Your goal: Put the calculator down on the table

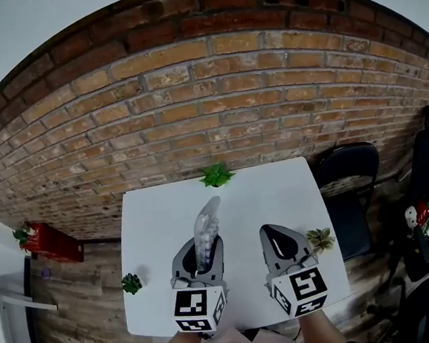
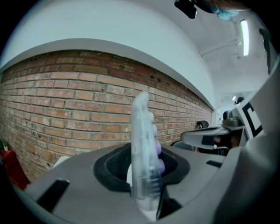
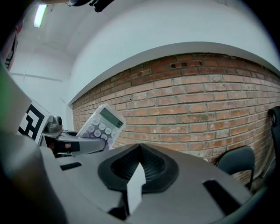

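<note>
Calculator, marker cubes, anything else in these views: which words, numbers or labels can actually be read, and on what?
No text is legible anywhere.
On the calculator: key symbols too blurred to read; no digits can be made out on the display.
On the left marker cube and the right marker cube: black-and-white square patterns only, no words.

The calculator (image 1: 207, 231) sits in my left gripper (image 1: 205, 244) over the counter (image 1: 156, 224), my right gripper (image 1: 278, 237) just right of it. A plant (image 1: 216, 176) sits at the far edge, a chair (image 1: 349, 172) off right.
</note>
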`<state>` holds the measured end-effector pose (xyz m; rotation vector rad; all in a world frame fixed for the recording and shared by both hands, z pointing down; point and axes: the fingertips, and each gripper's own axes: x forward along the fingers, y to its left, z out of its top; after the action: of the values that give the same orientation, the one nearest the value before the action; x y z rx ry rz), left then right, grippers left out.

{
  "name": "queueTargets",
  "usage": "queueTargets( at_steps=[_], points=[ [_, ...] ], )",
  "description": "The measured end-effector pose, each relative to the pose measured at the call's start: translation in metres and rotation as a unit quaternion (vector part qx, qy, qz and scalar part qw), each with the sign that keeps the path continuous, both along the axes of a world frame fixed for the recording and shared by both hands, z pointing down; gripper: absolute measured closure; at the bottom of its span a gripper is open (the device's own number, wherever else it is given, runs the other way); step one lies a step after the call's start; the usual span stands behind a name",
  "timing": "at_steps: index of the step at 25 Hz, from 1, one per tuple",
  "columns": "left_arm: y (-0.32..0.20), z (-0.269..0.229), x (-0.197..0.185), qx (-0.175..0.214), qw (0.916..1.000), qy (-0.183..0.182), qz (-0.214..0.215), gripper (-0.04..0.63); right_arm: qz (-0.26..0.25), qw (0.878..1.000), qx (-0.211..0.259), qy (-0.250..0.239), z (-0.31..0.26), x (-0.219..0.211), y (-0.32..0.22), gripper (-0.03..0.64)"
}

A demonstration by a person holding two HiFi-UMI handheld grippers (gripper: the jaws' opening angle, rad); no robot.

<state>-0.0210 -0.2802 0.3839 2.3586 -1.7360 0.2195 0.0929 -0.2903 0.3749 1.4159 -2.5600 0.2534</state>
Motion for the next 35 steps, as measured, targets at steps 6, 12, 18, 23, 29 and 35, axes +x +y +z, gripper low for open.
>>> queueTargets(
  at_steps=[6, 12, 18, 23, 29, 35],
  points=[
    [-0.015, 0.041, -0.011, -0.052, 0.9985, 0.014, 0.004, 0.457, 0.002, 0.999, -0.035, 0.012, 0.030, -0.013, -0.005, 0.615],
    [-0.018, 0.089, -0.014, -0.102, 0.9945, 0.019, 0.014, 0.457, 0.025, 0.997, -0.072, 0.023, 0.061, -0.007, -0.003, 0.615],
    [-0.014, 0.141, -0.015, -0.165, 0.9857, 0.028, 0.020, 0.457, 0.041, 0.992, -0.112, 0.033, 0.093, -0.002, 0.008, 0.615],
    [-0.012, 0.176, -0.019, -0.211, 0.9767, 0.034, 0.021, 0.457, 0.044, 0.990, -0.127, 0.037, 0.109, -0.003, 0.010, 0.615],
    [-0.015, 0.206, -0.018, -0.255, 0.9653, 0.050, 0.025, 0.456, 0.053, 0.987, -0.144, 0.036, 0.124, 0.000, 0.008, 0.615],
    [-0.015, 0.224, -0.016, -0.287, 0.9545, 0.079, 0.022, 0.456, 0.056, 0.986, -0.151, 0.035, 0.131, 0.003, 0.004, 0.615]
  ],
)
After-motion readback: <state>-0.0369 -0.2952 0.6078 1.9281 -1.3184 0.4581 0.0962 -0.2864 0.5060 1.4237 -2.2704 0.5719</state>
